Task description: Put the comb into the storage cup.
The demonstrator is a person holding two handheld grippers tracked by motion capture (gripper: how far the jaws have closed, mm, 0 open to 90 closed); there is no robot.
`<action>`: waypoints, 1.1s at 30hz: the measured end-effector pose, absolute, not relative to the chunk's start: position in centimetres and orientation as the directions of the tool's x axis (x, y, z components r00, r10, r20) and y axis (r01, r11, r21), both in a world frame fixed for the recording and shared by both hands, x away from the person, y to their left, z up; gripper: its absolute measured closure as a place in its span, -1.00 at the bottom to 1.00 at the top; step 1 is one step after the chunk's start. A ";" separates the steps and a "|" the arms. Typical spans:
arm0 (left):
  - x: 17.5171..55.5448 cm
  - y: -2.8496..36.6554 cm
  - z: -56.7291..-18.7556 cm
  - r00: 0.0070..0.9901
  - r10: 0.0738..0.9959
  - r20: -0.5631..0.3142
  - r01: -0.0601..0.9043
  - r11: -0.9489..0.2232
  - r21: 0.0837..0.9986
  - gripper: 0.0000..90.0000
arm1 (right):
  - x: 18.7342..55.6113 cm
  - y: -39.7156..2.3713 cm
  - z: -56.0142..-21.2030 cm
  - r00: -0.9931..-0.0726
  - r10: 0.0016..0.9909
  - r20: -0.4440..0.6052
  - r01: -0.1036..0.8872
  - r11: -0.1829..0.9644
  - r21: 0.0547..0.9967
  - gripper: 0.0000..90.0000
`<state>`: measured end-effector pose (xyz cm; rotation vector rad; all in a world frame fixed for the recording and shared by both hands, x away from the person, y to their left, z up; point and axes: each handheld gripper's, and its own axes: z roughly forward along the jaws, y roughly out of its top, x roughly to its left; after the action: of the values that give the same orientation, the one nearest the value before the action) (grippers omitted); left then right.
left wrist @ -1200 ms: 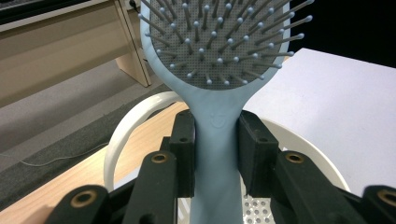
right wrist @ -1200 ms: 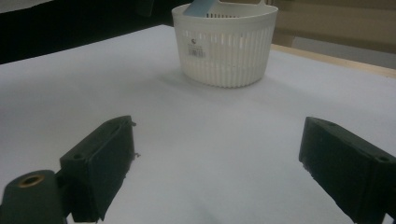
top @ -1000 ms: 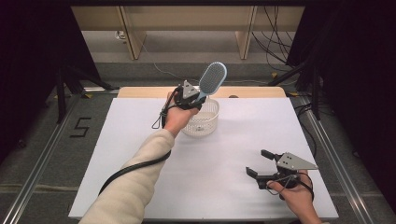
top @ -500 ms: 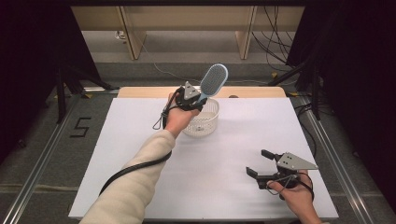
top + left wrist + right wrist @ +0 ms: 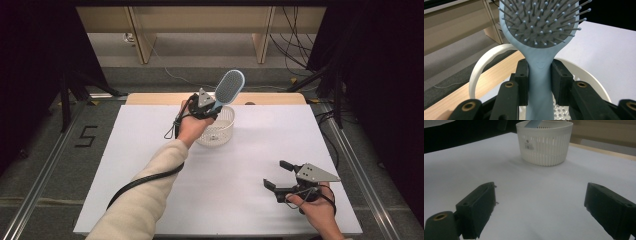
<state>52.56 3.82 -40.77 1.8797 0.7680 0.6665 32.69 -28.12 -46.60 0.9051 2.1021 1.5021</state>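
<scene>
Left gripper (image 5: 214, 106) sits at the far side of the table (image 5: 150, 150), jaws clamped on the handle of the brush (image 5: 228, 88). Left gripper view confirms it: both pads press the handle's neck just below the bristle head. Brush stands tilted, head up and away from the person, handle end down inside the basket (image 5: 217, 127), going by the blue bit above the rim in the right gripper view.

Step in hand, as I read it: placing the brush into the basket, or lifting it out. Can't tell which. If placing, next move needs jaws opened only once the handle rests on the basket floor. The brush is top-heavy, so it will probably lean on the rim.

Right gripper (image 5: 276, 176) sits idle near the table's front right corner, jaws wide open, nothing between them, well apart from the basket.
</scene>
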 end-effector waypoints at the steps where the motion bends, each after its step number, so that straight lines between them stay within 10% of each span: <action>1: 52.6 3.8 -40.8 0.652 0.748 0.119 0.222 -0.339 0.914 0.54 | 32.7 -28.1 -46.6 -0.709 0.703 0.046 0.272 0.212 0.939 -0.75; 33: 52.7 3.6 -41.4 0.655 0.746 0.119 0.238 -0.354 0.904 0.54 | 32.7 -28.1 -46.6 -0.710 0.703 0.045 0.272 0.215 0.938 -0.75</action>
<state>52.67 3.62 -41.42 1.9035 0.7750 0.6582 32.71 -28.13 -46.61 0.9042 2.1038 1.4994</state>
